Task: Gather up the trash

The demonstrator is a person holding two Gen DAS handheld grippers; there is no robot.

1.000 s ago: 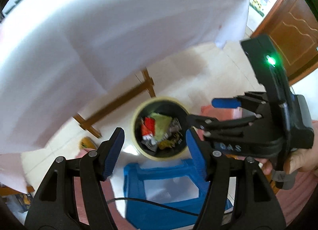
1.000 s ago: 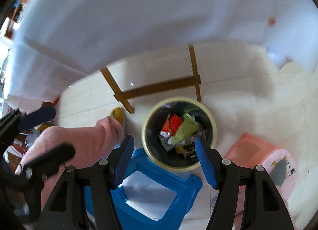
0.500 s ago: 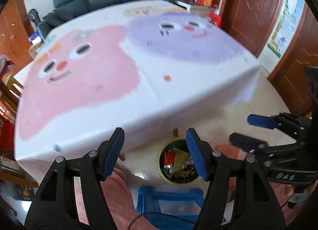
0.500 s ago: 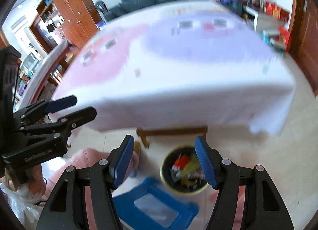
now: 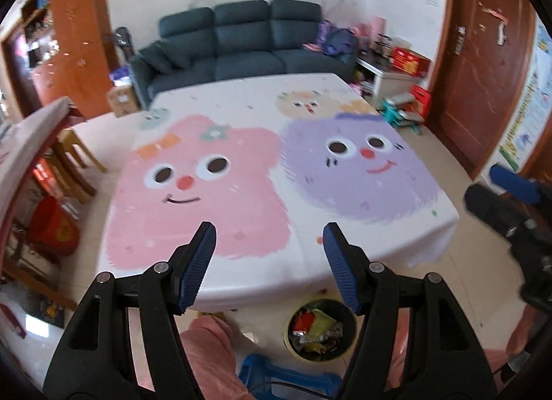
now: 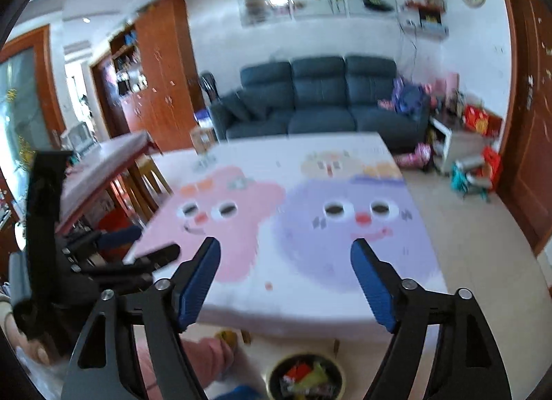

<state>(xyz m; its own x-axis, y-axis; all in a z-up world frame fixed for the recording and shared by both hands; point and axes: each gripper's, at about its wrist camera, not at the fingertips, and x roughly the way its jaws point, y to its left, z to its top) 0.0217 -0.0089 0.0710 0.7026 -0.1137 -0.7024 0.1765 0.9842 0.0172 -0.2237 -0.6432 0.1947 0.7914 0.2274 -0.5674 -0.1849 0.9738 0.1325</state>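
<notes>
A round yellow-rimmed trash bin (image 5: 321, 331) holding several wrappers stands on the floor under the table's near edge; it also shows in the right wrist view (image 6: 307, 379). My left gripper (image 5: 269, 265) is open and empty, raised above the table's near edge. My right gripper (image 6: 286, 282) is open and empty at about the same height. Each gripper shows in the other's view, the right one (image 5: 510, 206) at right and the left one (image 6: 131, 251) at left. I see no trash on the tablecloth.
The table (image 5: 262, 124) has a white cloth with a pink and a purple cartoon face. A blue stool (image 5: 286, 379) and a pink-trousered leg (image 5: 210, 351) are below me. A dark sofa (image 5: 241, 44), wooden doors (image 5: 483, 65) and chairs (image 5: 76, 162) surround it.
Both grippers rose from just over the bin to above table height and tilted up, so the tabletop and room came into view. Both stayed open.
</notes>
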